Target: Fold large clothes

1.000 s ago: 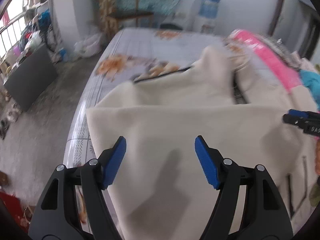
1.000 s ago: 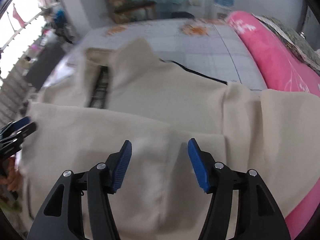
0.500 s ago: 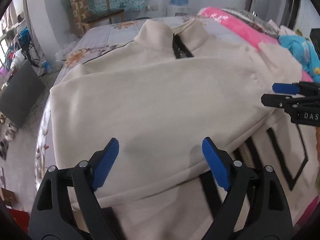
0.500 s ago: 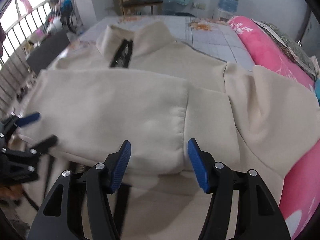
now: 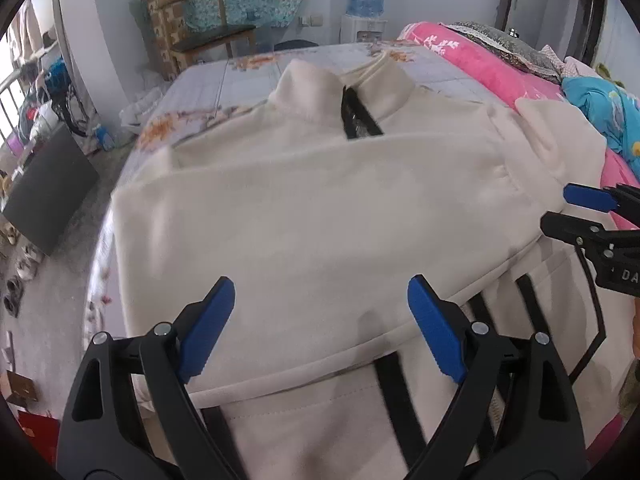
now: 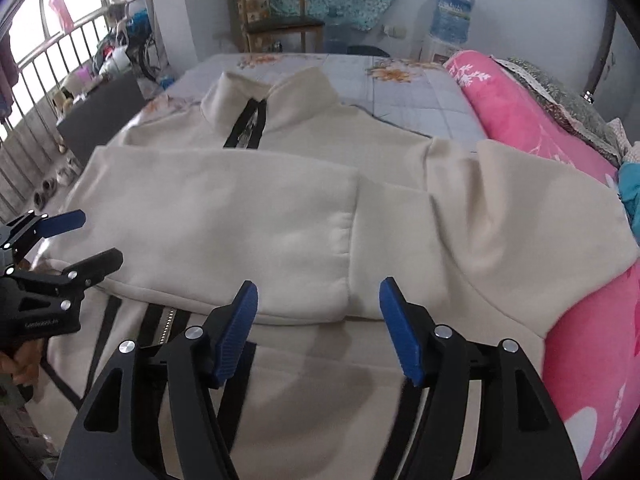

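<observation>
Jacket [image 5: 320,208] — folded on bed [image 5: 248,76] | both grippers' jaws opening — empty

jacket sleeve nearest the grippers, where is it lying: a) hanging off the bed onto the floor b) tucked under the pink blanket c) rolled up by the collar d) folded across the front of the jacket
d: the cream sleeve lies flat across the chest of the jacket, its cuff ending near the middle, below the collar and above the black stripes.

One cream jacket [image 5: 320,216], two grippers, one wooden chair [image 6: 276,12], one water dispenser [image 5: 365,12], one pink blanket [image 6: 532,120].
</observation>
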Tool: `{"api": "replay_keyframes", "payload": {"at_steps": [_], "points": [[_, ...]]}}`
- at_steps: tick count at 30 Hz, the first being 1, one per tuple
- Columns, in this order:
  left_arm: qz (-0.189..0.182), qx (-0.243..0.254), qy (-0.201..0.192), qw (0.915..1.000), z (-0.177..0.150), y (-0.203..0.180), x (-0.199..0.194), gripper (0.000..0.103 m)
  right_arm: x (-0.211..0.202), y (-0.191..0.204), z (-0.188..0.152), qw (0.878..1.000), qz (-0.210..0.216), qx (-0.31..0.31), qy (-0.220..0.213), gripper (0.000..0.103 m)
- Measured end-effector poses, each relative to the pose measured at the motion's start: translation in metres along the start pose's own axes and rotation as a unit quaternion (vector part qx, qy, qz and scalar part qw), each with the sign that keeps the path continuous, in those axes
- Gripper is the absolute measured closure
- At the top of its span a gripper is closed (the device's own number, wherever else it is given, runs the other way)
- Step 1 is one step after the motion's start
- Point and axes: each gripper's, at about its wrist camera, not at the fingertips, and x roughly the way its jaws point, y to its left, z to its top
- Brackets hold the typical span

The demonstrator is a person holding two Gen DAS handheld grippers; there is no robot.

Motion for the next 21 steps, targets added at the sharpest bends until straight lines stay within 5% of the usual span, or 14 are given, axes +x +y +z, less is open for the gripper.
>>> {"api": "replay_keyframes", "payload": {"at_steps": [4,11,17,21], "points": [[-0.008,0.003,0.005,1.0000,0.009,-0.012,-0.003,0.018,-0.006,-0.013,0.000,1.000,0.000,0.013,0.000,0.026],[0.025,0.025,0.020,0.9992,0.010,-0.039,0.013,0.017,-0.001,-0.018,-0.011,1.000,-0.007,0.010,0.022,0.025],[0.029,0.006,0.025,0.9992,0.014,-0.047,0.021,0.017,-0.015,-0.037,-0.025,0.999,-0.024,0.009,0.022,0.011],[0.028,0.002,0.021,0.9994,0.018,-0.053,0.027,0.017,-0.016,-0.051,-0.033,0.999,0.003,0.019,0.043,0.010]]}}
